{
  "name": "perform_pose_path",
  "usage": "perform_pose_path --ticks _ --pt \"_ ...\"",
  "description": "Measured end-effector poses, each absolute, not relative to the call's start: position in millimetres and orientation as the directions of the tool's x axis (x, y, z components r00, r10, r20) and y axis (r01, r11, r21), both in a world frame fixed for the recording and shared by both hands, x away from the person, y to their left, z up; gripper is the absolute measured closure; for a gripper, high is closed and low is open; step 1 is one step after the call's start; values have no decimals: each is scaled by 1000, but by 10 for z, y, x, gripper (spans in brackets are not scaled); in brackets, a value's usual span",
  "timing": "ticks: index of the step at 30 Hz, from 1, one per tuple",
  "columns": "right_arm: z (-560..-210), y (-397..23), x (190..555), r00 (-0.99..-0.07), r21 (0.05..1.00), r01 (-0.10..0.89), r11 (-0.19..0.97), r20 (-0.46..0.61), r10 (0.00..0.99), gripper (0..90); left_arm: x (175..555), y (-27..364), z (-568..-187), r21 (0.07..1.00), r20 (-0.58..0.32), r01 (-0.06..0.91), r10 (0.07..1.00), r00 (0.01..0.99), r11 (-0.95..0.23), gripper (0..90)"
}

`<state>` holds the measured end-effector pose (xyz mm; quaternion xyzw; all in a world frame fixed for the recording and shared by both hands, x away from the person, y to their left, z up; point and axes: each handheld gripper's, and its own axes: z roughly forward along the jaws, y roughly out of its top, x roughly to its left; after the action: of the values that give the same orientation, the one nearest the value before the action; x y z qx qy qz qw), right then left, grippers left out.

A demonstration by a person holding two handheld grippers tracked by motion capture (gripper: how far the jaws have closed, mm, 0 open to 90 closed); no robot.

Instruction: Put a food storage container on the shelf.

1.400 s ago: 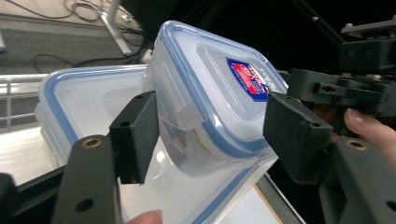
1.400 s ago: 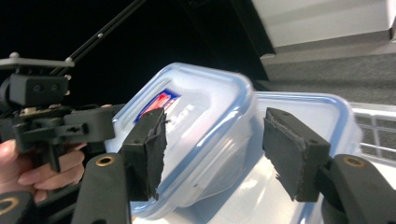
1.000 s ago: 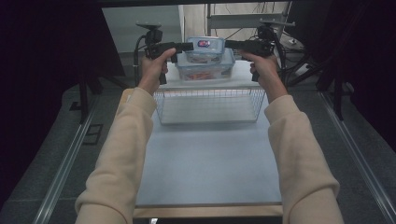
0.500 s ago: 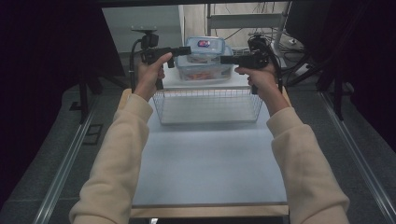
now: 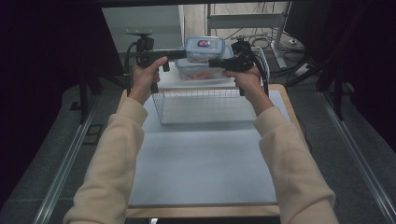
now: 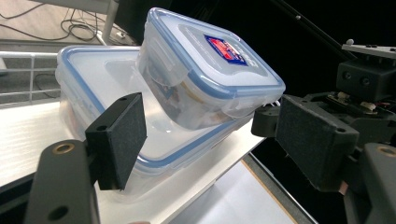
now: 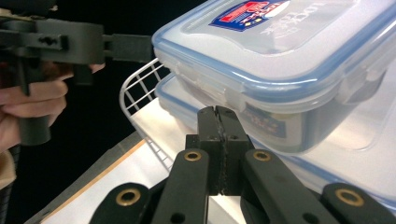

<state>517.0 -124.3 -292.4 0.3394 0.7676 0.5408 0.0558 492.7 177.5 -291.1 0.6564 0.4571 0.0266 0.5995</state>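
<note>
Pale blue table (image 5: 201, 158) with a wooden front edge stands on grey carpeted floor (image 5: 42, 163). Metal floor rails (image 5: 63, 161) run along both sides. Dark curtains (image 5: 42, 42) flank the bay; loose cables (image 5: 280, 44) lie behind.

Landmark: your wire basket (image 5: 204, 106) sat on the table (image 5: 201, 172).
Behind it: the large container (image 5: 198, 71) rested on a shelf (image 5: 170, 80).
On that container: the small container (image 5: 204, 48) lay tilted.
Left of the small container: your left gripper (image 5: 183, 54).
Right of it: your right gripper (image 5: 212, 62).
</note>
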Motion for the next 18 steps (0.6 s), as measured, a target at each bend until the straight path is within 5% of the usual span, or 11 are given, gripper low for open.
perform_pose_path --ticks 18 --pt "-2962 -1171 5268 -742 871 460 169 274 611 893 4922 1847 -2938 812 -512 567 638 575 140 244"
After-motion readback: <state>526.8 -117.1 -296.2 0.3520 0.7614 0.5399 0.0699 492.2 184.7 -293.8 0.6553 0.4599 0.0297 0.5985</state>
